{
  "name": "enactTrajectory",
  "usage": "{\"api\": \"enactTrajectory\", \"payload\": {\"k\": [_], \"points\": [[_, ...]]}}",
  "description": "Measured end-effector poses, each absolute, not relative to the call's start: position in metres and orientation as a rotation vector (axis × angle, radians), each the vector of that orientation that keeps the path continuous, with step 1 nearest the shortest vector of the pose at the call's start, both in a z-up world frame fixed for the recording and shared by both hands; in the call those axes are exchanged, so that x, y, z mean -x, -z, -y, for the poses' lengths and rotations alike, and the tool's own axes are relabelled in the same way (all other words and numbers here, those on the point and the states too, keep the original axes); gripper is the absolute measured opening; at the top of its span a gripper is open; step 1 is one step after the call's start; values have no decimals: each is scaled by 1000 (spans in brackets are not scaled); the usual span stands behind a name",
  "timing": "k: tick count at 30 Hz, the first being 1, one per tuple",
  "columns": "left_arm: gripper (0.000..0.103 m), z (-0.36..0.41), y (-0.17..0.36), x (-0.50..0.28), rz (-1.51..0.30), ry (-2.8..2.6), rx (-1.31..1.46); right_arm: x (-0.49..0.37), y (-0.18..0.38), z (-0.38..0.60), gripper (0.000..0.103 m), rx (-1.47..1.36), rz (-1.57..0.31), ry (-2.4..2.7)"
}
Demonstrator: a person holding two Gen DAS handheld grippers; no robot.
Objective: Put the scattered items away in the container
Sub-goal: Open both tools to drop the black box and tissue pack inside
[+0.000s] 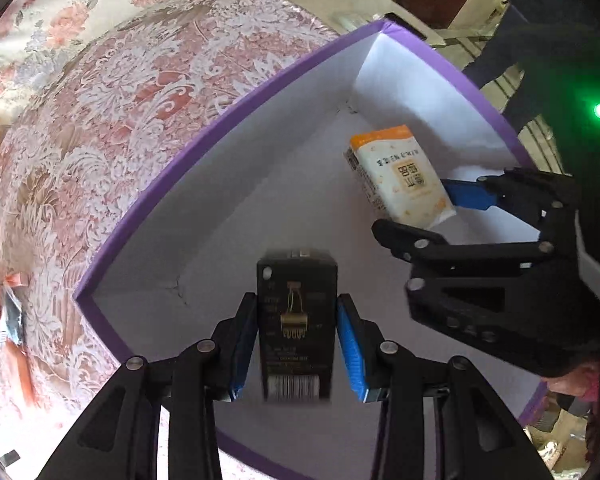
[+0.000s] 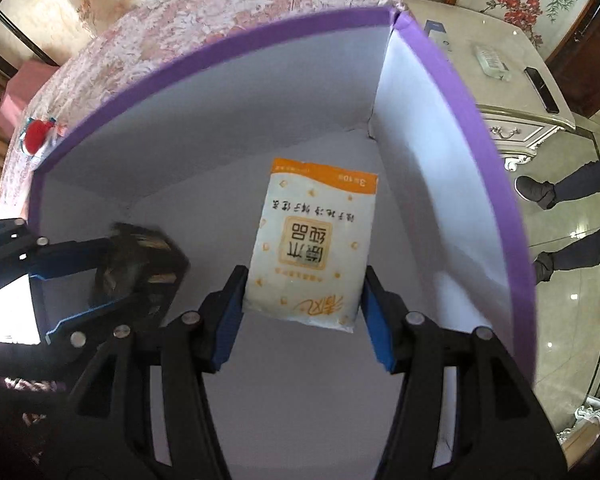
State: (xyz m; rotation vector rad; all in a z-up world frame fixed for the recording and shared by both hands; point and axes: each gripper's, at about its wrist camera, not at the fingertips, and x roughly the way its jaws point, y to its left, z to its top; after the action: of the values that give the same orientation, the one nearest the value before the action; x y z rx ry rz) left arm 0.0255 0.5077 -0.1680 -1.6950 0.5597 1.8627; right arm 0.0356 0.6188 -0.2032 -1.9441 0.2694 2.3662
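Our left tool (image 1: 297, 344): black linkage arms, silver pivot screws, blue pads on the fingertips (image 1: 352, 350). Our right tool (image 2: 302, 312): same build, black arms, silver screws, blue pads; green light on its body. We wear dark trousers (image 2: 584, 184) and dark shoes (image 2: 534, 190).

Right wrist view: a tissue pack held over the open purple box.

The right gripper (image 2: 302, 304) clamps a white-and-orange tissue pack (image 2: 312, 248) between its blue pads, above the white floor of the purple-rimmed box (image 2: 452, 64). At left, the left gripper (image 2: 100, 276) holds a dark, blurred box (image 2: 140, 268) inside the same container. The container rests on a pink floral cloth (image 2: 220, 4); a small red item (image 2: 38, 130) lies on the cloth beyond the rim. A person's legs (image 2: 572, 196) stand on the tiled floor at right.
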Motion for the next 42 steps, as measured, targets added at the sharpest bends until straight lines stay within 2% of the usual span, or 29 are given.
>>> {"api": "enactTrajectory", "payload": {"k": [13,19,24,26,28,33,38,42], "points": [[41,-519,190,-30,-717,-1911,1715,-23,224,-632,58,1947,-277,-2362],[43,-518,190,-35,-800,-1936,1680,-18,225,-630,59,1932,-223,-2374],[49,-516,183,-38,-799,-1960,1658,-20,226,-632,60,1926,-210,-2348],[57,-515,179,-40,-797,-1971,1641,-24,225,-633,60,1923,-207,-2345],[62,-513,175,-41,-778,-1986,1631,-28,223,-636,60,1918,-220,-2342],[64,-502,163,-45,-659,-1989,1616,-43,210,-644,63,1884,-314,-2364],[81,-484,141,-58,-506,-1978,1534,-63,192,-650,64,1846,-390,-2387],[84,-470,126,-53,-406,-1977,1474,-75,174,-650,64,1806,-447,-2402]]}}
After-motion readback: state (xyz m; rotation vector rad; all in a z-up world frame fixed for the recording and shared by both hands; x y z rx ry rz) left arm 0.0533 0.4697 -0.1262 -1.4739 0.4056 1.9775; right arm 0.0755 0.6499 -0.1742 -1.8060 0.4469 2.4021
